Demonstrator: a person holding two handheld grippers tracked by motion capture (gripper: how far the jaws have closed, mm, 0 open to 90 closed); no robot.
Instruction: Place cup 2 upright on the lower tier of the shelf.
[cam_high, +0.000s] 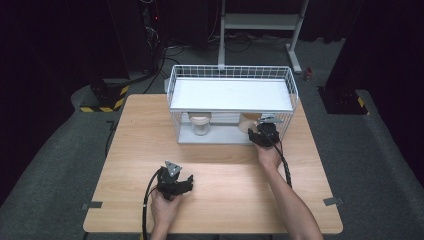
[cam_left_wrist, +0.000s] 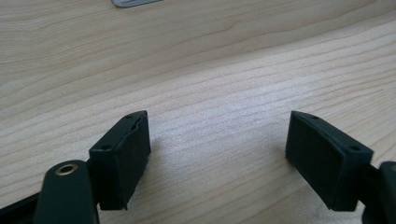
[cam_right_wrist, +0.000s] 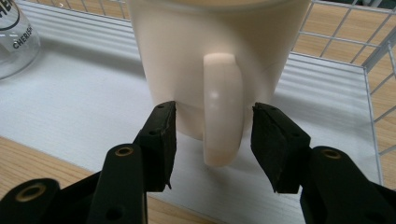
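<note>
My right gripper (cam_right_wrist: 212, 140) jaws straddle the cream ceramic mug's (cam_right_wrist: 187, 60) handle, seemingly pinching it; it's rigid, slippery, breakable. Left gripper (cam_left_wrist: 217, 156) jaws spread.

A light wooden tabletop (cam_high: 215, 175) is set on grey carpeted floor (cam_high: 50, 160). Beyond its far edge, a white metal stand (cam_high: 260, 22) and black-yellow striped bases (cam_high: 102, 97) are seen in darkness.

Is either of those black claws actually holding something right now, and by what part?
The right gripper has its fingers around the cream mug's handle. The left gripper holds nothing.
</note>
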